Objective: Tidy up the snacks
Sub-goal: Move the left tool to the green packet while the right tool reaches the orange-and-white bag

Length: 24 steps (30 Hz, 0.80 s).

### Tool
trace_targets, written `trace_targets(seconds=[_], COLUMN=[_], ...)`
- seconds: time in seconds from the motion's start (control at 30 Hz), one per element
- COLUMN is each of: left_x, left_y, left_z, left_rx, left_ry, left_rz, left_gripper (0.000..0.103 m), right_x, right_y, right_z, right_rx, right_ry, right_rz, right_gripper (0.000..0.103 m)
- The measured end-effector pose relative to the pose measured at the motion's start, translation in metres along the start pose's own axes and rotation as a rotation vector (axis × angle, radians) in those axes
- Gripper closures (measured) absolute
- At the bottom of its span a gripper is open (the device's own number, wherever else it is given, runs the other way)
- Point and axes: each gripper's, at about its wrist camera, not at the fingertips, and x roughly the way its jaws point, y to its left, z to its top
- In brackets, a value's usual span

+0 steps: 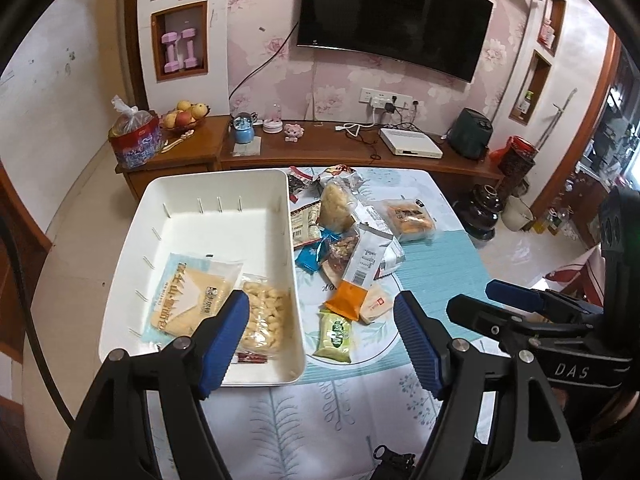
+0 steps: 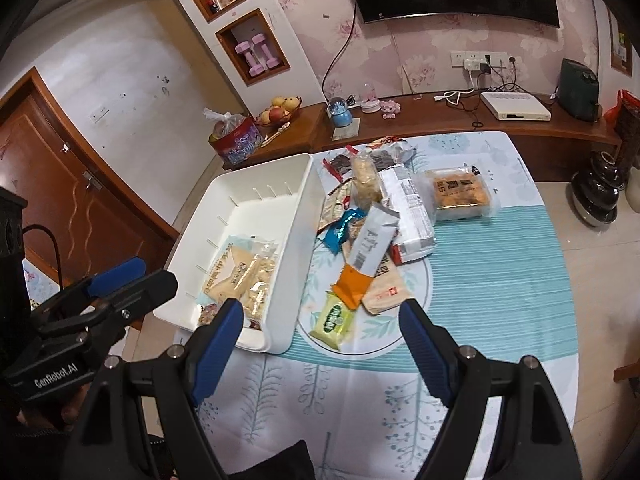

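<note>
A white bin (image 1: 224, 204) (image 2: 280, 248) sits on the table's left side and holds a flat pale snack packet (image 1: 188, 300) (image 2: 236, 264) and a clear bag of pale puffs (image 1: 264, 320). Right of the bin lies a pile of loose snacks: a green packet (image 1: 335, 334) (image 2: 334, 320), an orange-and-white stick pack (image 1: 358, 276) (image 2: 362, 264), a beige packet (image 1: 376, 303) and an orange pastry pack (image 1: 409, 216) (image 2: 460, 196). My left gripper (image 1: 320, 344) is open and empty above the bin's near right corner. My right gripper (image 2: 320, 352) is open and empty, just short of the green packet.
The table wears a teal and white floral cloth (image 1: 440, 272). Behind it runs a wooden TV cabinet (image 1: 320, 148) with a fruit bowl (image 1: 184, 118), a red bagged tin (image 1: 134, 140) and a white box (image 1: 412, 142). Dark vases (image 1: 486, 210) stand on the floor at right.
</note>
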Motion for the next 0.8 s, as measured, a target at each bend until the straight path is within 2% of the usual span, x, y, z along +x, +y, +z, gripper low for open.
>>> trace_targets(seconds=[0.23,0.57,0.67,0.8], left_x=[0.024,0.078,0.097,0.123], left_y=[-0.028,-0.074,-0.085,-0.089], left_z=[-0.012,-0.027,-0.032,-0.037], left_rx=[-0.018,0.073,0.100,0.071], left_ry=[0.015,0.083,0.104,0.136], left_rz=[0.043,0.120,0.165,0.228], left_gripper=[0.029,0.029,0.029,0.029], right_x=[0.008,0.037,0.048,0.066], right_y=[-0.037,-0.077,-0.084,-0.092], right_z=[0.013,0.038,0.045,0.051], right_rx=[0.045,0.132,0.152,0.164], right_ry=[0.033,0.083,0.103,0.140], right_rz=[0.050,0.157,0.197,0.229], right_gripper=[0.022,0.022,0.023,0.025])
